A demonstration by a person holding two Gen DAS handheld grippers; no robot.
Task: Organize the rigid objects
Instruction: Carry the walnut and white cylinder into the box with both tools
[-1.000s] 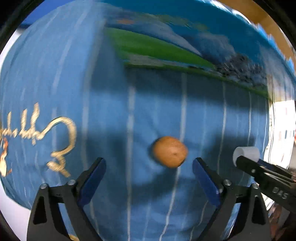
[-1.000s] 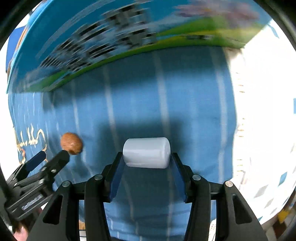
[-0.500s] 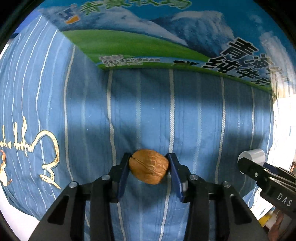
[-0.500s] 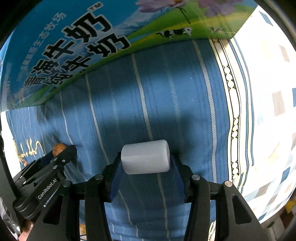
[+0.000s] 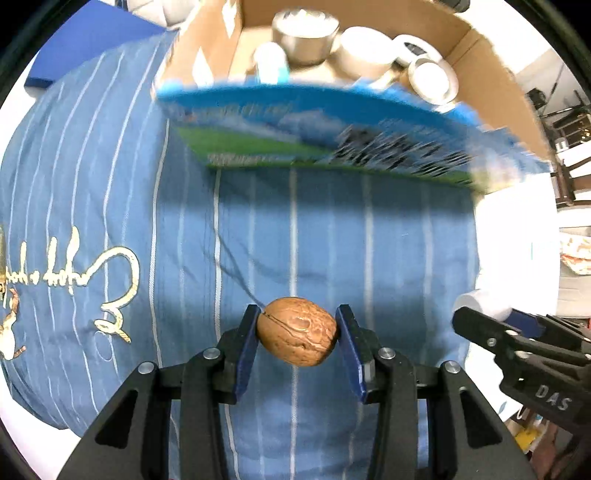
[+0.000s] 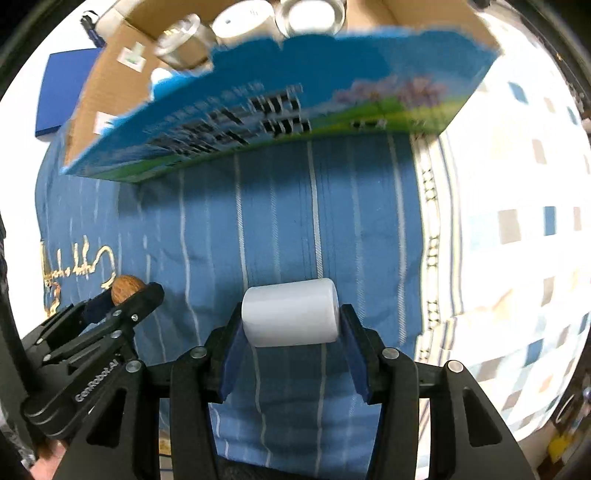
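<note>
I am clamping a brown walnut (image 5: 297, 331) in my left claw (image 5: 297, 334), both blue pads (image 5: 246, 350) pressing against its ends, so the nut is sitting crosswise right at my fingertips. Off to my right, my right claw (image 6: 293, 325) is gripping a white cylinder (image 6: 290, 312) lying sideways between its blue pads (image 6: 232, 354), each flat end pressed by one. From the right wrist view, my left claw is showing at the lower left with the walnut peeking past its tip; from the left wrist view, the right claw is reaching in from the lower right with the cylinder's white end just visible.

Beneath and ahead of both claws, a blue cloth (image 5: 332, 236) with thin white stripes and a gold scrawl (image 5: 110, 280) to my left is spreading out. I cannot tell whether the walnut or the cylinder is touching the cloth.

Farther ahead, a cardboard box (image 6: 303, 103) with a blue and green printed front wall is standing on the cloth, blurred. Beyond that wall, inside the box, a metal bowl (image 5: 304, 33) and several white round items (image 5: 432, 72) are lying close together.
</note>
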